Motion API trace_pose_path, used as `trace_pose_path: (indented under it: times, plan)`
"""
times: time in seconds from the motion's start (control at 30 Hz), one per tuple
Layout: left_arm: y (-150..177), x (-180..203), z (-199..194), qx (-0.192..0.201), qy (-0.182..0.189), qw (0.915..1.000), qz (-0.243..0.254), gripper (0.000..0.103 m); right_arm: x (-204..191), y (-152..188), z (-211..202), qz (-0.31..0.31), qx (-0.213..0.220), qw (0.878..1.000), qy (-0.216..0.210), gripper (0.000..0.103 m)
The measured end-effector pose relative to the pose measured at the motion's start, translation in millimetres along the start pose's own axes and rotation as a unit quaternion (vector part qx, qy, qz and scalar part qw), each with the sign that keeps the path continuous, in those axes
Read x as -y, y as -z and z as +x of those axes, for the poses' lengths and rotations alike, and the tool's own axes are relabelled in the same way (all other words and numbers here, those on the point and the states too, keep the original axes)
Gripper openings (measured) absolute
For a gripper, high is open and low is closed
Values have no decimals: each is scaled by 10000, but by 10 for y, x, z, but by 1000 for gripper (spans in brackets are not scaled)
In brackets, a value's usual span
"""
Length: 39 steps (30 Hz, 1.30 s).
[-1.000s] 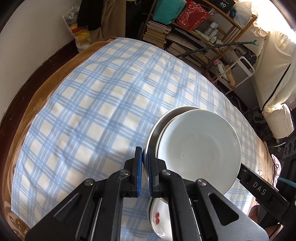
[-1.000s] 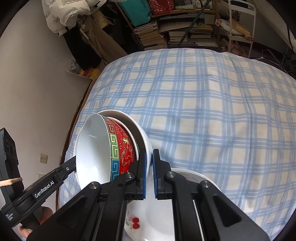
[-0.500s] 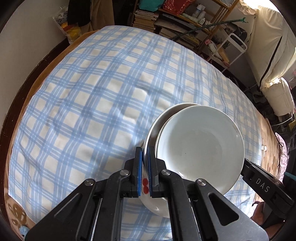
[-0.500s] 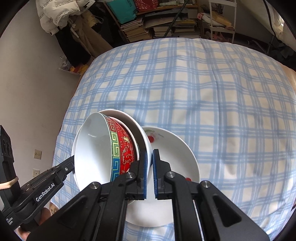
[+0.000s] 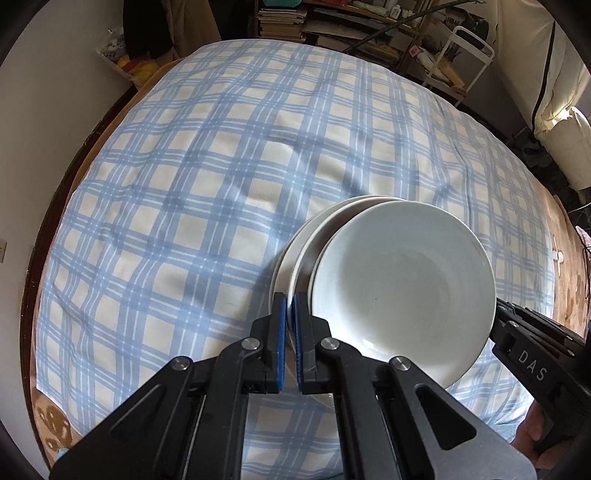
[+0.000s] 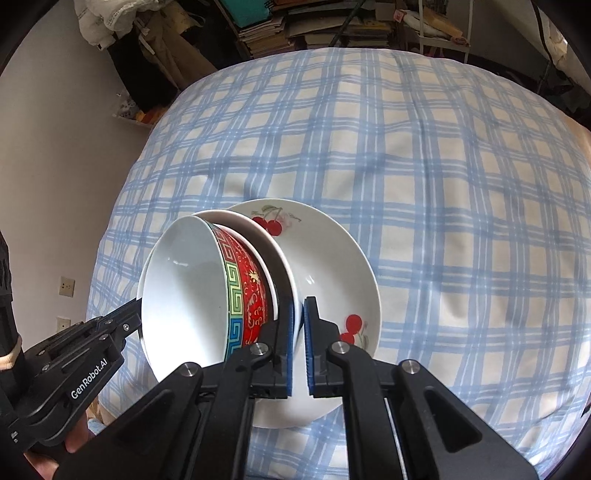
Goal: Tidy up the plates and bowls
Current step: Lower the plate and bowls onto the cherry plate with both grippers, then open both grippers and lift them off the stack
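A bowl (image 6: pixel 247 291), red-patterned outside and white inside (image 5: pixel 402 288), rests in stacked white plates (image 6: pixel 286 269). The stack hangs tilted between both grippers. My left gripper (image 5: pixel 290 299) is shut on the plates' rim (image 5: pixel 295 258) on one side. My right gripper (image 6: pixel 298 301) is shut on the rim on the opposite side. Each gripper shows in the other's view, the right gripper (image 5: pixel 528 354) beside the bowl and the left gripper (image 6: pixel 122 325) at its far edge. A white plate with red cherries (image 6: pixel 332 273) lies on the cloth just under the stack. The stack hides it in the left wrist view.
A blue-and-cream checked cloth (image 5: pixel 184 221) covers the round table. Behind it stand shelves of books (image 5: pixel 332 22) and a white rack (image 5: pixel 461 55). A pale wall (image 6: pixel 55 166) lies to the left. A hand (image 6: pixel 44 458) holds the left gripper.
Both grippers carried the stack across the table and slightly down. The cherry plate, cut off at the bottom edge before, now shows under the stack in the right wrist view. The left wrist view has lost it.
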<state>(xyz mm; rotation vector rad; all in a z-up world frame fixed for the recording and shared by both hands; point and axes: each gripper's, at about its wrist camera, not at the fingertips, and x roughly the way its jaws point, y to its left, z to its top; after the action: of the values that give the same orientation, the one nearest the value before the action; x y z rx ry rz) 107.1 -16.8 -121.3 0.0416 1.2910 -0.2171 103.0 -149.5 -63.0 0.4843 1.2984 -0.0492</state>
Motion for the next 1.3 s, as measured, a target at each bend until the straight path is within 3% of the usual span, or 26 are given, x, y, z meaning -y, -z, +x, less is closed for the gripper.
trace_pose_path:
  times: [0.37,0.6,0.67,0.73,1.0,1.07,1.13,1.2,1.3]
  plan:
    - [-55,-111,-47,79,162,9998,-120,10,51,0,-60,7,-48,9997,-234,12]
    - [24,-119,-271,296,198,9993,-65,15,75,69,-360,-138,264,9995,-126,16]
    - [70,-105,-367,391,135,9991,25,17,89,101,-474,-189,383,9990,-121,25]
    - [124,-73,-487,551,44,9984,139,23,99,143,-602,-272,559,9980,-81,41]
    - [337,10,-1033,1405,-362,9889,306,51,85,358,-1176,-591,1401,9882,-177,59]
    - [392,17,-1183,1637,-431,9850,327,58,42,434,-1323,-755,1690,9825,-224,68]
    - [443,11,-1315,1830,-498,9814,307,78,15,514,-1444,-908,1917,9769,-260,86]
    - [509,0,-1442,2065,-587,9763,275,87,-12,582,-1538,-1002,2077,9728,-198,98]
    - [633,31,-1615,2466,-887,9644,342,92,-57,687,-1669,-1060,2365,9657,-175,103]
